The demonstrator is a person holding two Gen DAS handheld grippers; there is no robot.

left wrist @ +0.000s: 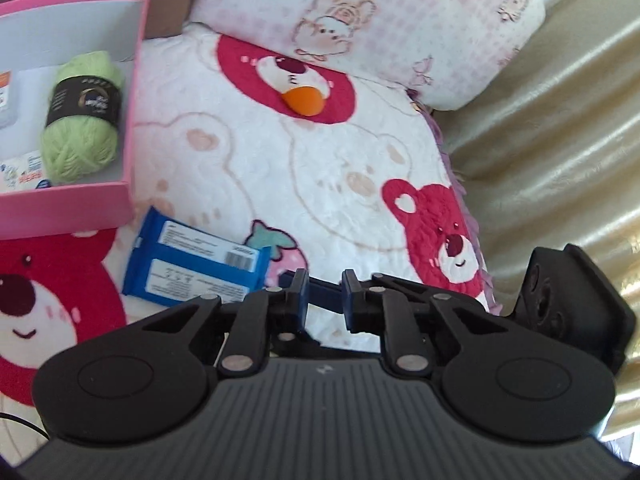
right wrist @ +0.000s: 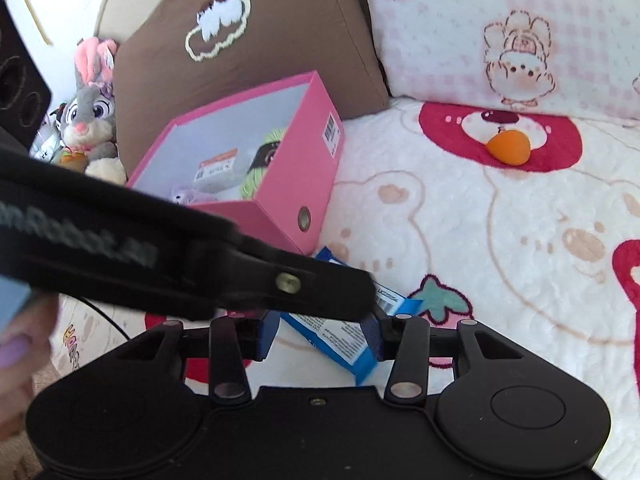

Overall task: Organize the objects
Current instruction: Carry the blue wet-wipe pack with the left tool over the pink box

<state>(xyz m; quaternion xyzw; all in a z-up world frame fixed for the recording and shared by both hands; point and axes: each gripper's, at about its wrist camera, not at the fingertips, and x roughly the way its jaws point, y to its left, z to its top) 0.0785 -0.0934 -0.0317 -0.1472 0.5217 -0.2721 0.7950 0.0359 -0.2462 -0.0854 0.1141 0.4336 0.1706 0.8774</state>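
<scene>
Two wrist views, each tilted down over our own fingers, close to the blanket (left wrist: 344, 152). Both share the pink box (left wrist: 100, 204) (right wrist: 280, 200) ahead-left, blue packet (left wrist: 192, 260) (right wrist: 344, 344) near the fingertips, orange ball (left wrist: 303, 100) (right wrist: 509, 147) ahead.

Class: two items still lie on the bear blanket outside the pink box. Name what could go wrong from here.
1. The left claw crosses above the right claw over the blue packet; they may collide.
2. The orange egg-shaped sponge may roll on the soft blanket when touched.
</scene>
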